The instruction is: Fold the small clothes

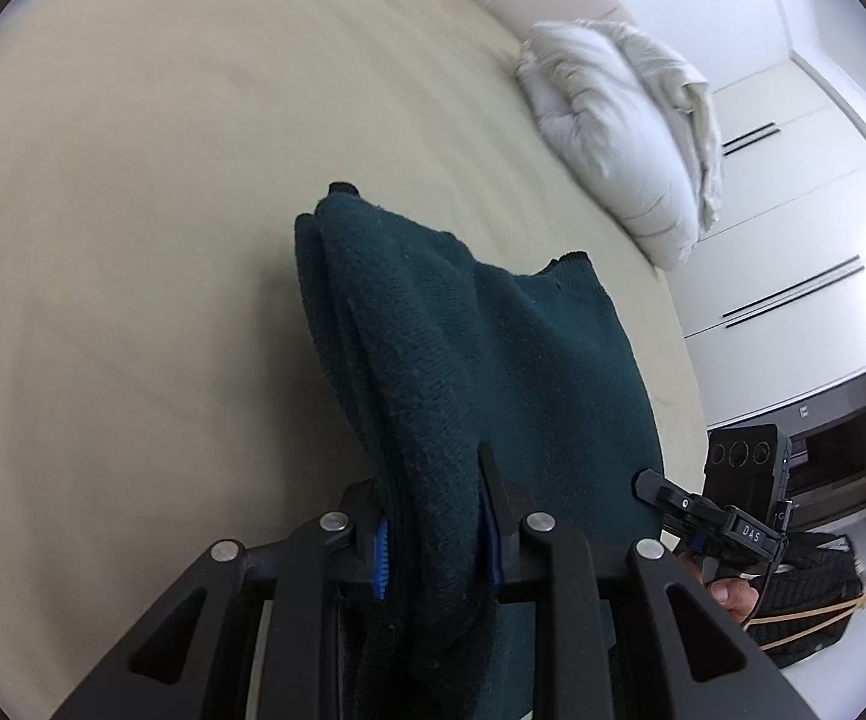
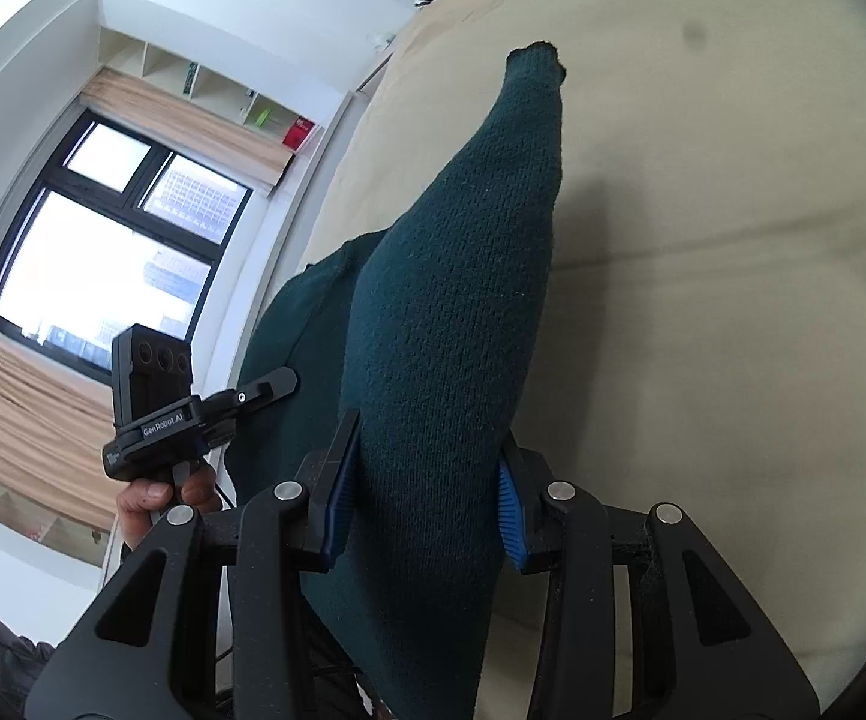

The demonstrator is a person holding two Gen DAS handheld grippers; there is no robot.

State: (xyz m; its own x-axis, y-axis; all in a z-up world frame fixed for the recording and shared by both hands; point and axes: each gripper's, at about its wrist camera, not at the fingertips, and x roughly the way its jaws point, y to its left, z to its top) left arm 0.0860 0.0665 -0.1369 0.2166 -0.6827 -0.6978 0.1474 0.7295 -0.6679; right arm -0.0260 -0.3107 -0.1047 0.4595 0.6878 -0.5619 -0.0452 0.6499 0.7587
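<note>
A dark teal knitted sweater (image 1: 481,360) hangs lifted above the beige bed (image 1: 133,210). My left gripper (image 1: 436,540) is shut on a thick bunch of its fabric, blue pads pressing both sides. In the right wrist view the same sweater (image 2: 451,312) stretches away with a sleeve cuff at the far end, and my right gripper (image 2: 427,498) is shut on another bunched part. Each view shows the other gripper: the right one (image 1: 703,516) with a hand at its grip, the left one (image 2: 193,414) likewise held by a hand.
A crumpled white duvet (image 1: 619,138) lies at the bed's far right edge, beside white wardrobe doors (image 1: 793,228). A dark bag (image 1: 811,600) sits on the floor. A window (image 2: 103,240) and wall shelves (image 2: 205,84) lie past the bed's left side.
</note>
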